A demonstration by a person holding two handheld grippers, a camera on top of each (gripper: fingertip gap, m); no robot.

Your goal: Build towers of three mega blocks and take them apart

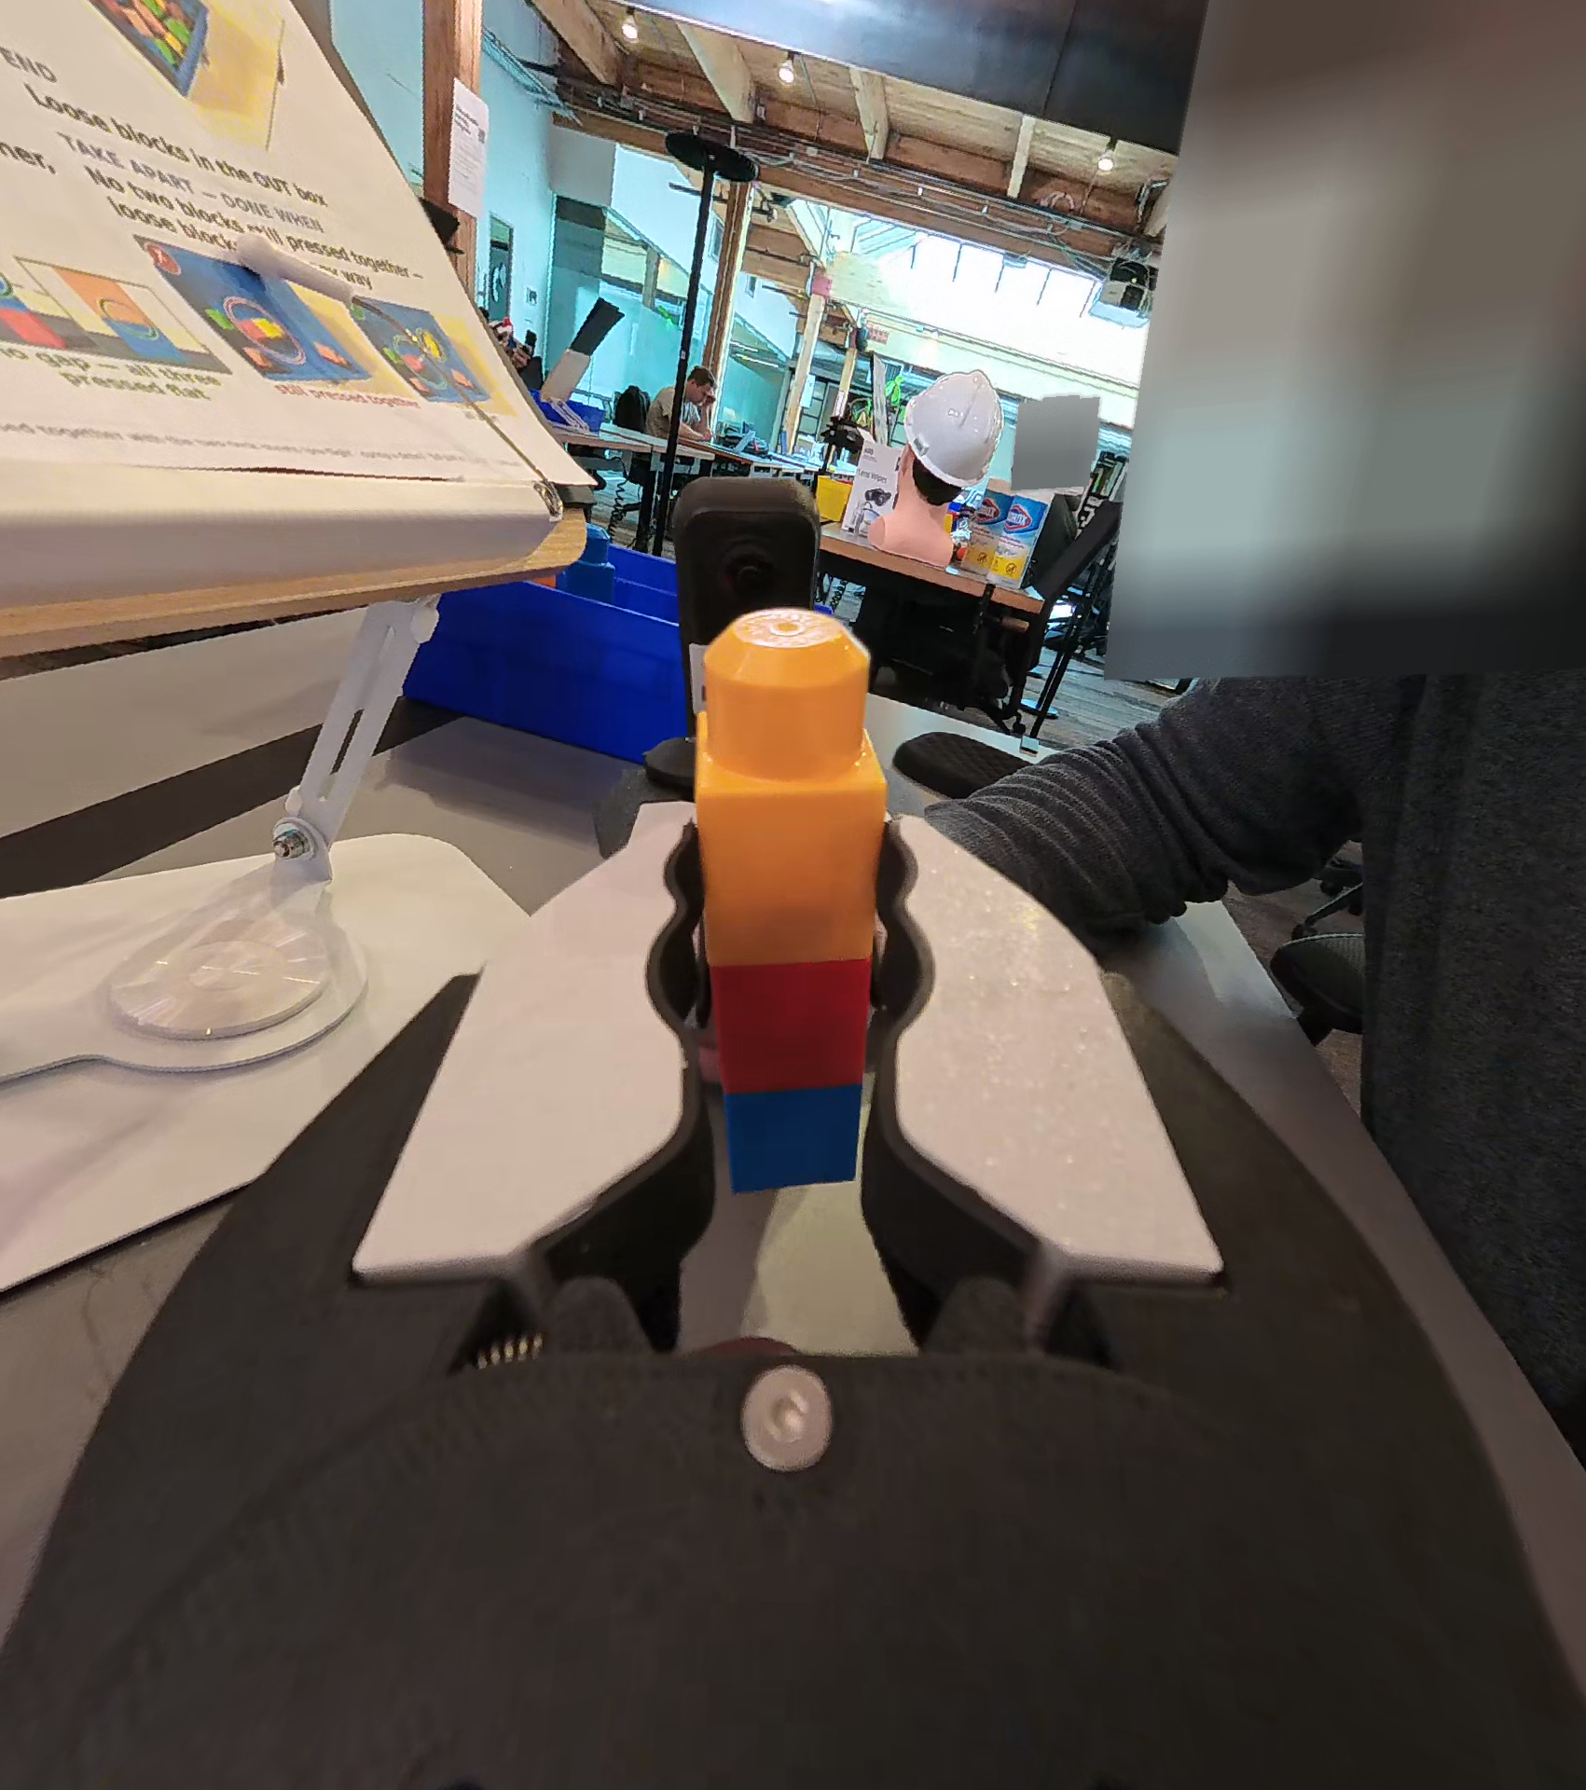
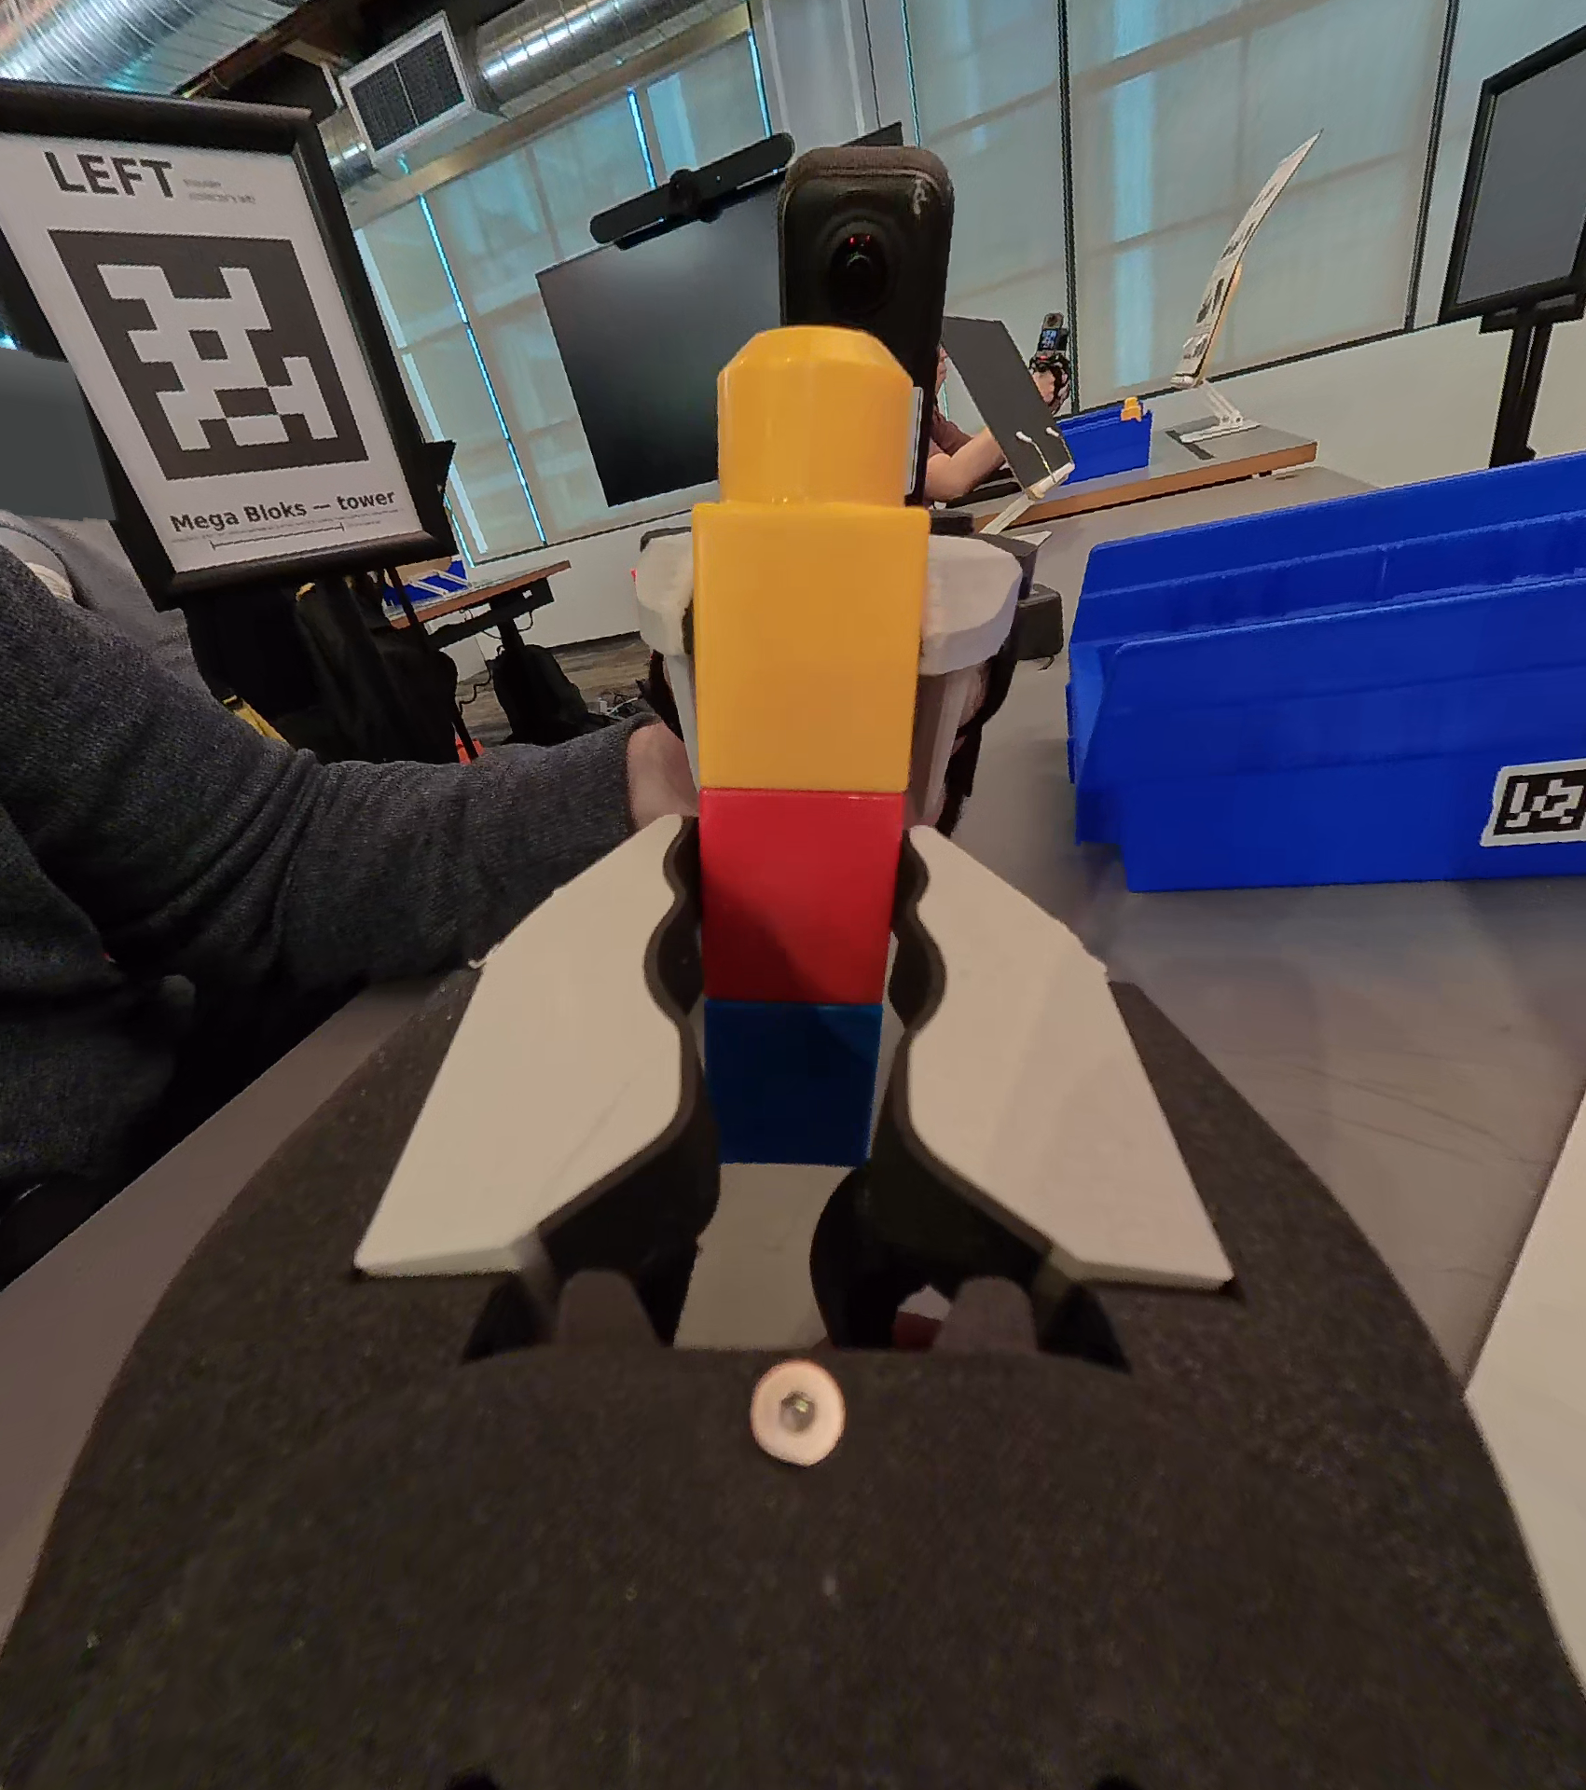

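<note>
Both my claws are clamped on one three-block tower [image 1: 789, 910], held above the grey counter [image 2: 1302, 1017]: left claw [image 1: 784, 930] on the orange block, right claw [image 2: 793, 930] gripping the red one.

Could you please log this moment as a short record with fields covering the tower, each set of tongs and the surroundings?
tower: orange block on top, red block in the middle, blue block at the bottom, pressed together
left tongs: shut on the orange block, gripping near its seam with the red
right tongs: shut on the red block
likely stage: apparently about to pull the orange block off
surroundings: blue bin on the grey table; instruction stand to the left
</note>
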